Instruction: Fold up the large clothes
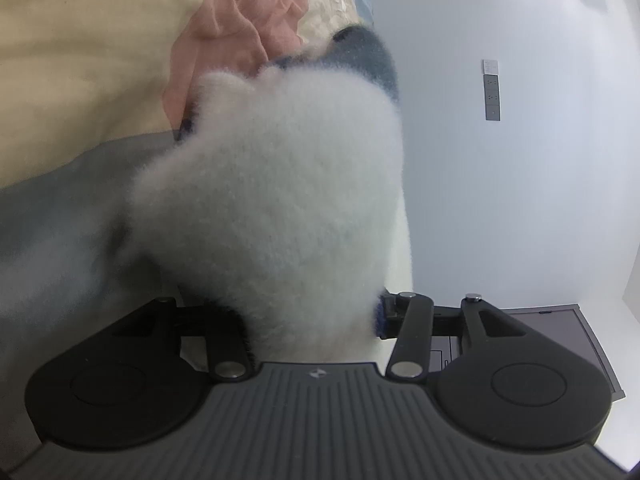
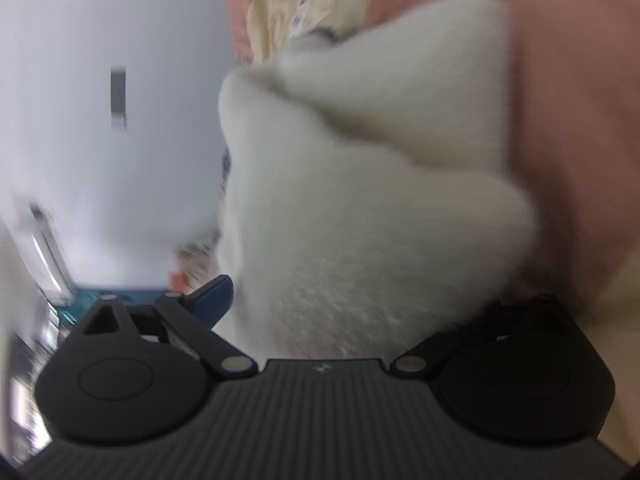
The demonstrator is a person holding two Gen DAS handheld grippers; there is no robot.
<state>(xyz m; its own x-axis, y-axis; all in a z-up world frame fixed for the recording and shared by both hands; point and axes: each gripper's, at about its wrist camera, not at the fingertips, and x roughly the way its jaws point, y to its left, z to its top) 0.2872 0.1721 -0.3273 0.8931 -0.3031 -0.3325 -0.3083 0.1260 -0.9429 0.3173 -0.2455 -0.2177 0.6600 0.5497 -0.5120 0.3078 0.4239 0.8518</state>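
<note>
left gripper (image 1: pixel 316 312): black two-finger linkage at the bottom of the left wrist view, jaws part-way closed and pinching a thick wad of the white fluffy fleece garment (image 1: pixel 276 200). a blue finger pad (image 1: pixel 381 314) shows pressed against the right side of the wad.

right gripper (image 2: pixel 348 312): same black linkage at the bottom of the right wrist view, frame blurred. the fleece (image 2: pixel 360 200) fills the gap between the jaws and bulges above them; a blue finger pad (image 2: pixel 214 298) sits at its left edge. reads as a grip on the cloth.

garment hangs bunched from both grippers, centre of each frame. dark blue-grey part (image 1: pixel 368 60) shows at upper centre of the left view.

beyond: pink crumpled cloth (image 1: pixel 240 28) on cream bedding (image 1: pixel 80 60) at upper left; pale wall (image 1: pixel 520 180) on the right.

handling, judged: soft, bulky, light, compressible; pile not slippery but thick. best held at edges or corners, thin layers, not mid-bunch.
</note>
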